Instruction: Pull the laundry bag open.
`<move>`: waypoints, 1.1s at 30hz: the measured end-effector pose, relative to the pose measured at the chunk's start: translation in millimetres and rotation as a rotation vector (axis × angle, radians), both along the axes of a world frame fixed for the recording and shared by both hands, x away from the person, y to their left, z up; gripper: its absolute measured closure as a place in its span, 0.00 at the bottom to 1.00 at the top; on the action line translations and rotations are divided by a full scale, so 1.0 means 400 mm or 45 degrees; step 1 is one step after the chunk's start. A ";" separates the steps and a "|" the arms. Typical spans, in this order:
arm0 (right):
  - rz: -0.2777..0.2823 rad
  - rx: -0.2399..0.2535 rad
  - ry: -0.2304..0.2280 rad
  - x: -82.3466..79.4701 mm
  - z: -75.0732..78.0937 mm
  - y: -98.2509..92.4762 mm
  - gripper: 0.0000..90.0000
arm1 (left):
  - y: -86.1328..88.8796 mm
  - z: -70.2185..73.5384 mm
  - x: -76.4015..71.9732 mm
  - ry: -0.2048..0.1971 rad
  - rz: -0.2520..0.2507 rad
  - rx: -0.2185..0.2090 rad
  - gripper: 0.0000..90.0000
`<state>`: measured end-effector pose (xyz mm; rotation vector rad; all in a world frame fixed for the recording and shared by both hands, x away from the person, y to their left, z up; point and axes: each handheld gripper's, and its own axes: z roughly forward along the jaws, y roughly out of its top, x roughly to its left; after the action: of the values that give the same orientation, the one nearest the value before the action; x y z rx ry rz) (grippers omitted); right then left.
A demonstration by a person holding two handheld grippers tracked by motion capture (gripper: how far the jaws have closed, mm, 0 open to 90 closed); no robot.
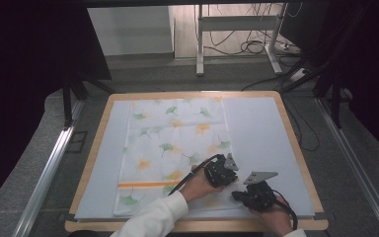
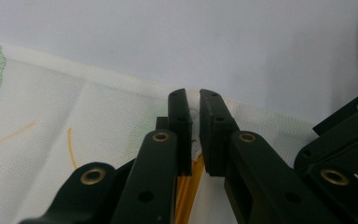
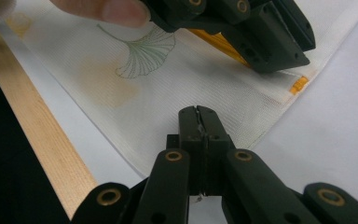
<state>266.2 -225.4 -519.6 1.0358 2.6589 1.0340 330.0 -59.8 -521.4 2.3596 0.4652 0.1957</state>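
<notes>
Both my grippers pinch the near right edge of the ginkgo-print cloth [image 1: 175, 148] lying flat on the surface [image 1: 266, 138], left gripper [image 2: 196, 109] clamped on its hem, right gripper [image 3: 199, 122] beside it, probably for lifting it to fold.

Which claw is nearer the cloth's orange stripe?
Left. The left claw pinches the cloth right at the orange stripe; the right claw grips the cloth's edge nearer the person.
</notes>
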 end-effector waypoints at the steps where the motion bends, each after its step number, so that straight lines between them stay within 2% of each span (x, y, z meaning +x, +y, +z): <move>1: -0.001 -0.004 -0.002 -0.001 0.000 0.001 0.99 | 0.001 0.000 -0.002 -0.001 0.006 -0.002 0.94; 7: -0.012 0.005 0.001 0.003 0.000 -0.002 0.99 | 0.002 -0.002 -0.003 -0.007 0.016 -0.018 0.94; 10: -0.025 -0.004 -0.005 0.008 0.002 -0.001 0.99 | 0.001 -0.001 -0.007 -0.020 0.013 -0.006 0.94; 19: -0.032 -0.001 -0.008 0.013 0.001 0.000 0.99 | 0.002 0.000 -0.008 -0.019 0.011 0.000 0.94; 23: -0.062 -0.008 -0.020 0.019 0.002 -0.001 0.99 | 0.003 0.000 -0.006 -0.009 0.011 -0.009 0.94; 26: -0.114 -0.009 -0.035 0.037 0.004 -0.002 0.99 | 0.005 0.000 -0.002 -0.005 0.003 -0.006 0.94; 28: -0.137 -0.011 -0.033 0.053 0.002 -0.003 0.99 | 0.003 0.000 -0.005 -0.010 0.010 -0.008 0.94; 29: -0.144 0.007 -0.010 0.064 0.000 -0.005 0.99 | 0.003 0.000 -0.006 -0.012 0.012 -0.005 0.94; 33: -0.159 0.021 0.008 0.068 -0.002 -0.009 0.99 | 0.005 0.001 -0.005 -0.010 0.008 0.003 0.94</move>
<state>293.2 -228.8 -520.2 1.1934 2.5571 1.0311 328.0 -58.0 -521.1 2.3591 0.4686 0.2082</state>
